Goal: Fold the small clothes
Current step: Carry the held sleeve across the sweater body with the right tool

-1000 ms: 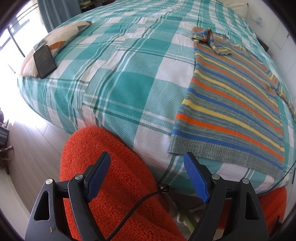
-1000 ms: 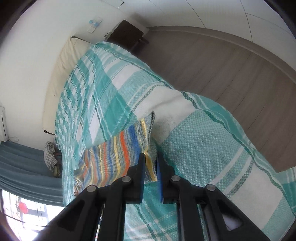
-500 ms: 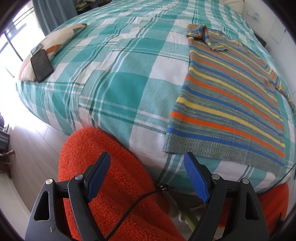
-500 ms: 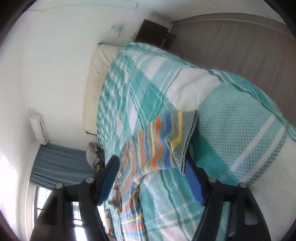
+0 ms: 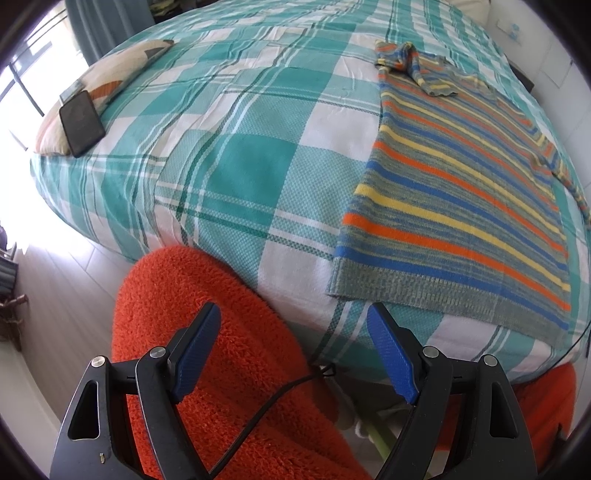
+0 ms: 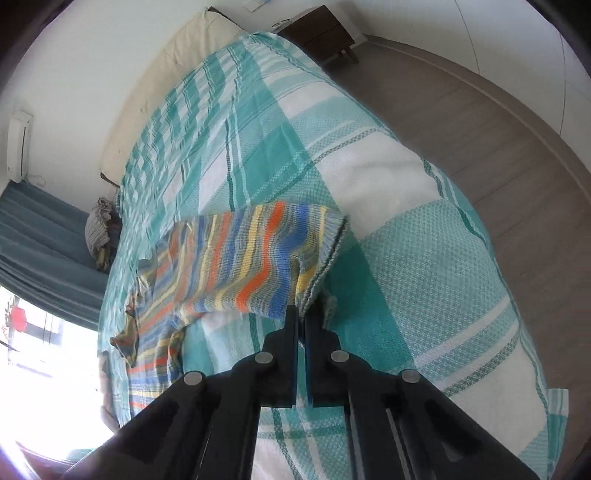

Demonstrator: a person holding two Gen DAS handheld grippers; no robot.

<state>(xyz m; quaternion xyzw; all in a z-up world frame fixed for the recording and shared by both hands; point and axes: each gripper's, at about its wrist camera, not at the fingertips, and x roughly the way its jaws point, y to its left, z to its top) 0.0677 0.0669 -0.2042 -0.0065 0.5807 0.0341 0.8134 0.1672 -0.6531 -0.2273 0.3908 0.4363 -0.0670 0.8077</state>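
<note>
Left wrist view, left to right. A dark phone (image 5: pixel 81 123) is lying on a patterned pillow (image 5: pixel 99 88) at the bed's far left corner. The left gripper (image 5: pixel 293 354) is being held with its blue pads spread wide and empty, above an orange fleece (image 5: pixel 207 332) at the bed's near edge. The striped sweater (image 5: pixel 458 206) is spread on the checked bedspread (image 5: pixel 236 162), hem nearest the gripper, one sleeve (image 5: pixel 417 66) folded across the top.

Right wrist view, left to right. The sweater (image 6: pixel 236 266) is being lifted at one side, its body sagging toward the bedspread (image 6: pixel 424 258). The right gripper (image 6: pixel 300 314) is pressed together on the raised sweater's edge. A dark nightstand (image 6: pixel 321 33) is standing beyond the bed.

Step in hand, as judged: the first lengthwise fold is being started, one side being raised by the right gripper. The next move calls for the pinched edge to be carried across the body and laid flat, while the near hem is pinned or gripped by the idle left gripper so the garment is not dragged.
</note>
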